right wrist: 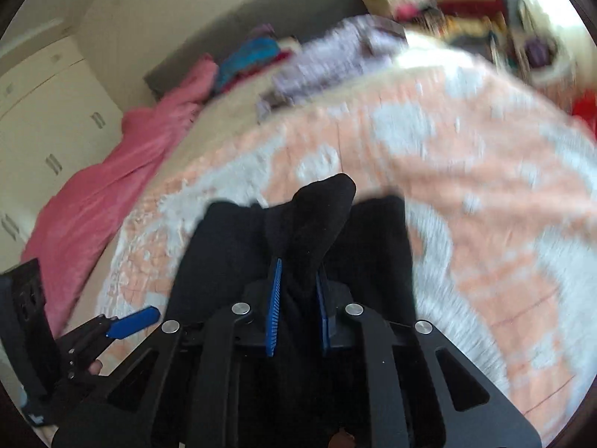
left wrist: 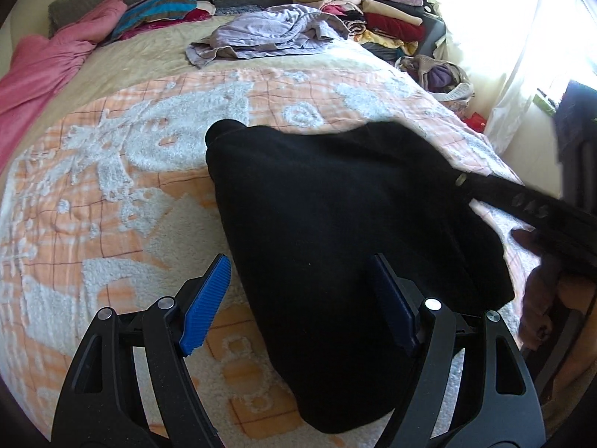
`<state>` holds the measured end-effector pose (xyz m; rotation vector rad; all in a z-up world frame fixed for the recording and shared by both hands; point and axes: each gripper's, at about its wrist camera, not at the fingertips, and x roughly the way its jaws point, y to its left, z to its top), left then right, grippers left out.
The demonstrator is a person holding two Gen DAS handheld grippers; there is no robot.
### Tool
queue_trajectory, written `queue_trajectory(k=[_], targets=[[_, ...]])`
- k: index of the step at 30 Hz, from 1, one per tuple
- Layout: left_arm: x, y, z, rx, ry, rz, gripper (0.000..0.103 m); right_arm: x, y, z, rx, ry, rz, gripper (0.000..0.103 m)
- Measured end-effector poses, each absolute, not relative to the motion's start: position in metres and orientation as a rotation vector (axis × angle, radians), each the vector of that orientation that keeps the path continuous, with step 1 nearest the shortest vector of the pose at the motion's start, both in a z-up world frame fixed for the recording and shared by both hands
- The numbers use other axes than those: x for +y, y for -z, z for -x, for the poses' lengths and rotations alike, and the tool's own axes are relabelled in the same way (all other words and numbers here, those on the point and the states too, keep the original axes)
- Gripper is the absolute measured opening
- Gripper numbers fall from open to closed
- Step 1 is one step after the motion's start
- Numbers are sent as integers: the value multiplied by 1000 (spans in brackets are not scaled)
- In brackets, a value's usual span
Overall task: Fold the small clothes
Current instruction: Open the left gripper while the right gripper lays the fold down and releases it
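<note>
A black garment lies spread on the orange and white blanket that covers the bed. My left gripper hovers open at the garment's near left edge. One of its blue pads is over the blanket, the other over the cloth, and neither presses on anything. In the right wrist view, my right gripper is shut on a bunched fold of the black garment, which sticks up between the pads. Its black frame and a hand reach in at the garment's right side.
A crumpled lilac garment lies further up the bed. Behind it are a stack of folded clothes, a striped cloth and a pink cover. Beside the bed stands a bag by the bright curtain. White cupboards stand to the left.
</note>
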<state>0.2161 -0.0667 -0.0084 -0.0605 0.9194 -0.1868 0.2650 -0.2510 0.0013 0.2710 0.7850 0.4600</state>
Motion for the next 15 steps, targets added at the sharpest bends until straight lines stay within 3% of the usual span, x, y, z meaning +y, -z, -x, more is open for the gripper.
queue_trajectory(k=[4, 8, 11, 15], targets=[[-75, 12, -214, 932, 227, 70, 69, -256, -9, -263, 754, -397, -162, 15], [-82, 21, -214, 954, 230, 70, 69, -258, 29, -274, 856, -327, -117, 17], [-83, 23, -212, 953, 232, 73, 69, -261, 45, -273, 847, -295, -120, 31], [-81, 23, -211, 954, 233, 72, 69, -266, 45, -268, 843, -280, -150, 33]])
